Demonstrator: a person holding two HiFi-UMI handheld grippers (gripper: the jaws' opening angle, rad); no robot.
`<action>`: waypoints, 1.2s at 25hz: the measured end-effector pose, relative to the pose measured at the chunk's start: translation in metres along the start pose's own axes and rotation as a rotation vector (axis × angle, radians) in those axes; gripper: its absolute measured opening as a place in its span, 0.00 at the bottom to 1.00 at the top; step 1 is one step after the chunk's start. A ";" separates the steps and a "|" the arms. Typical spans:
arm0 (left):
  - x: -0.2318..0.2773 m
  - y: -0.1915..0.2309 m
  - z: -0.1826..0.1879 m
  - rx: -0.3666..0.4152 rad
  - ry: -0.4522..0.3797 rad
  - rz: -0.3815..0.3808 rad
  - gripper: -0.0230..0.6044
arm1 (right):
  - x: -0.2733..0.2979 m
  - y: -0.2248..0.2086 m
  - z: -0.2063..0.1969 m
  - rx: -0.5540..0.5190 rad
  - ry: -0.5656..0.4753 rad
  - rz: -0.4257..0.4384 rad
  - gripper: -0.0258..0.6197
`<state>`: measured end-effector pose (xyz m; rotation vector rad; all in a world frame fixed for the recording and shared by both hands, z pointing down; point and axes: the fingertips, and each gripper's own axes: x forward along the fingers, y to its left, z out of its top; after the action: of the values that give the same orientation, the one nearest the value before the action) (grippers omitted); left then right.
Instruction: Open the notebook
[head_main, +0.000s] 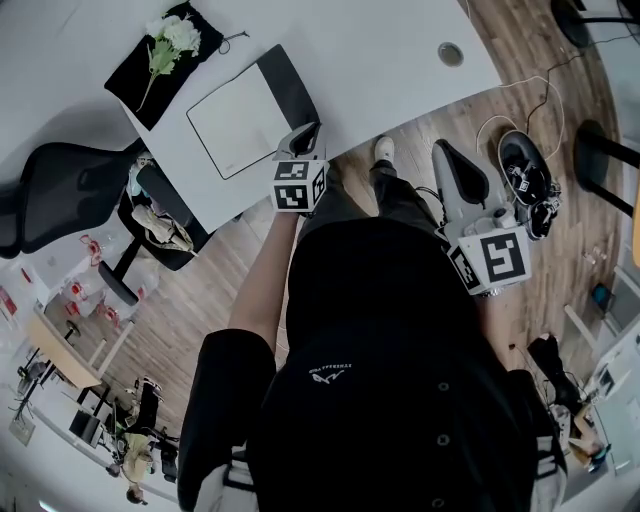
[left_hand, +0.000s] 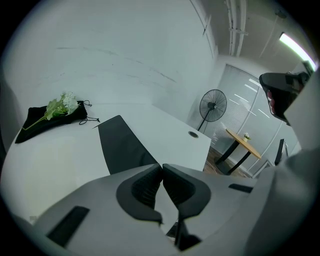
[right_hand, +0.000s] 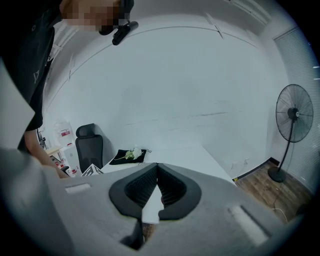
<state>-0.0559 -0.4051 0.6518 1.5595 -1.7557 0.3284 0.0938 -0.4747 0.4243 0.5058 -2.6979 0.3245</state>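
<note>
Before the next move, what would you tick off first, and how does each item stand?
1. Notebook in view on the white table: ok.
2. Notebook open: ok, black cover lies turned back beside a white page.
3. Left gripper empty: ok, jaws shut on nothing.
4. Right gripper empty: ok, jaws shut on nothing.
5. Flowers on the black cloth apart from the notebook: ok.
6. Left gripper touching the notebook: cannot tell.

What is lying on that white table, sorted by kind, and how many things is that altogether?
Notebook: 1
Black cloth: 1
White flower sprig: 1
Total: 3
</note>
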 end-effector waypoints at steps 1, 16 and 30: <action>0.002 0.000 -0.002 0.003 0.006 -0.003 0.06 | -0.001 -0.001 -0.001 0.004 0.000 -0.007 0.04; 0.038 0.003 -0.022 0.031 0.106 -0.035 0.07 | -0.005 -0.014 -0.016 0.053 0.024 -0.080 0.04; 0.054 0.007 -0.035 0.035 0.166 -0.029 0.07 | -0.001 -0.025 -0.020 0.078 0.032 -0.103 0.04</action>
<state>-0.0489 -0.4219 0.7140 1.5353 -1.6062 0.4628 0.1105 -0.4913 0.4460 0.6538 -2.6250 0.4067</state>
